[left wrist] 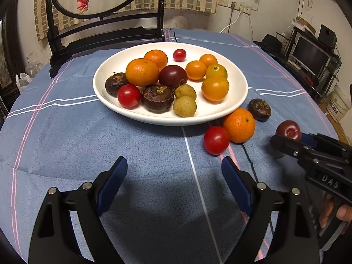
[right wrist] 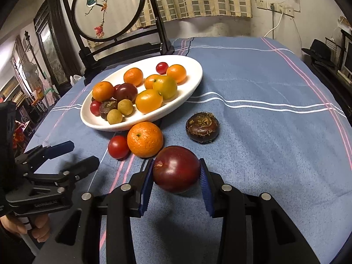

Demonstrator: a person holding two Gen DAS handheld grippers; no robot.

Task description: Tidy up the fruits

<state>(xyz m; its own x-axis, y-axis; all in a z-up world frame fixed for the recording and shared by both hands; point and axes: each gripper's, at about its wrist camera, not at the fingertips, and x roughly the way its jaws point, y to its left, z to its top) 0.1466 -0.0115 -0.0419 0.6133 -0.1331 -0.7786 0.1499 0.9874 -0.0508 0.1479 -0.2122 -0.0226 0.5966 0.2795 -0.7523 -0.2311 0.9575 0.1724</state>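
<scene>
Blue striped tablecloth (right wrist: 264,132); white plate (right wrist: 193,81); loose fruit (right wrist: 145,139).

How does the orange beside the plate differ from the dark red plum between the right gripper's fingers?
The orange is bright orange with dimpled skin; the plum is dark red, smooth and glossy. The orange lies free on the cloth against the plate; the plum is clamped in the right gripper. Both are round and still off the plate.

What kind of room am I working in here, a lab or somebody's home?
Most likely a lived-in home, a dining or living room. A blue striped tablecloth covers the table, a round embroidered screen in a dark wooden stand sits behind the white plate, and a monitor sits on a cluttered shelf.
</scene>
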